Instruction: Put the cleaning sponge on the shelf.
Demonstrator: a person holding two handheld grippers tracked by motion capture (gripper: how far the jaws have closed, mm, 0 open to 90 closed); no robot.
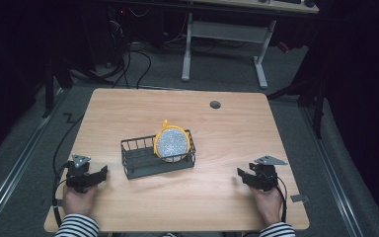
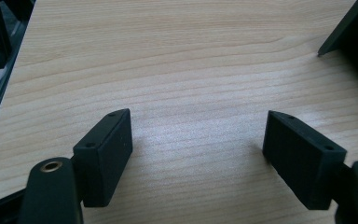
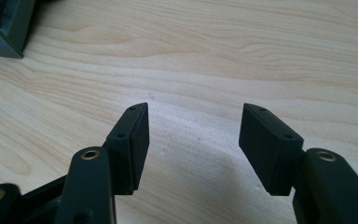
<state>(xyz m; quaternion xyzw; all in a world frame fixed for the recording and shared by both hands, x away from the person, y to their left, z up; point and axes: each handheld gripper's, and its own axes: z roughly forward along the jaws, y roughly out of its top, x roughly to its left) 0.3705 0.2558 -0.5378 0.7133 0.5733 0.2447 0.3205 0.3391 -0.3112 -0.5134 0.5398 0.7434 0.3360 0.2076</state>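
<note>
Resting low on the desk (image 1: 128, 207) near left and near right of the basket (image 1: 137, 163) holding a strainer (image 1: 171, 143), left claw (image 1: 98, 174) and right claw (image 1: 241, 174) both apart and empty, likely between steps, next needing a reach toward the basket.

a light wooden tabletop (image 1: 212, 202) with rounded corners fills the middle of the high view, its grain running sideways. a small grey round cap (image 1: 215, 104) sits in it near the far edge, right of centre. a small grey tab (image 1: 299, 198) sticks out at the near right edge. beyond the far edge stands a desk on a white frame (image 1: 224, 32), with black cables (image 1: 143, 61) trailing over the grey floor (image 1: 24, 143) beneath it. a pale metal rail (image 1: 17, 168) runs along the floor on the left, another on the right. the surroundings are dark.
</note>
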